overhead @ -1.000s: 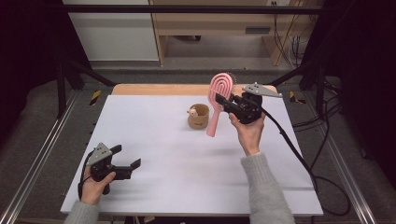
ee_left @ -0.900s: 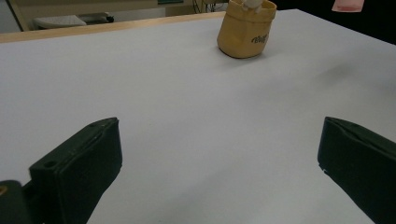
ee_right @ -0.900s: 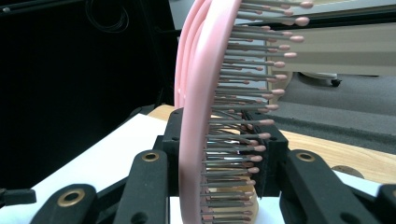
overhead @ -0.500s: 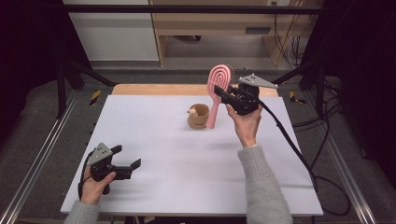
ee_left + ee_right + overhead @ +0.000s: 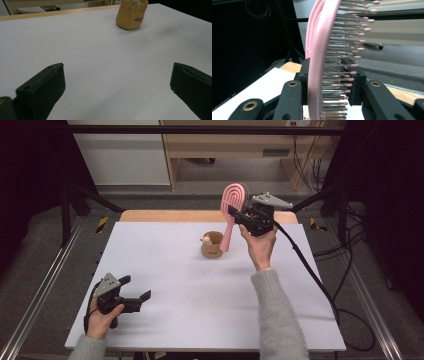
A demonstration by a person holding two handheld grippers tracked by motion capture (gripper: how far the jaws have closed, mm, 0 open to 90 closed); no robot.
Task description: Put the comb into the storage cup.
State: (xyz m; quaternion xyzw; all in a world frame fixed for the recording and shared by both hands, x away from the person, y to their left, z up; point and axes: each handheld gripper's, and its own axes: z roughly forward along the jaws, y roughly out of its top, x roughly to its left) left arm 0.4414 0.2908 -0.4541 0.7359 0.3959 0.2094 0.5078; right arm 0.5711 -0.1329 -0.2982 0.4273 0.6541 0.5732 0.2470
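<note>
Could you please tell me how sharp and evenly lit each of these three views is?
High view: evenly lit white table, dark surroundings, soft overall. Left gripper view: the tan cup is fairly sharp with a faint shadow, and the near black jaws look soft. Right gripper view: the pink hairbrush is close and crisp against a dim left background.

A white worktop [image 5: 165, 270] fills the middle of the frame, with a strip of bare wood [image 5: 170, 216] along its far edge. A pale wooden shelf unit [image 5: 225, 150] stands at the upper centre, cables [image 5: 310, 167] hanging at the upper right, and metal rails [image 5: 40, 295] run down both sides.
</note>
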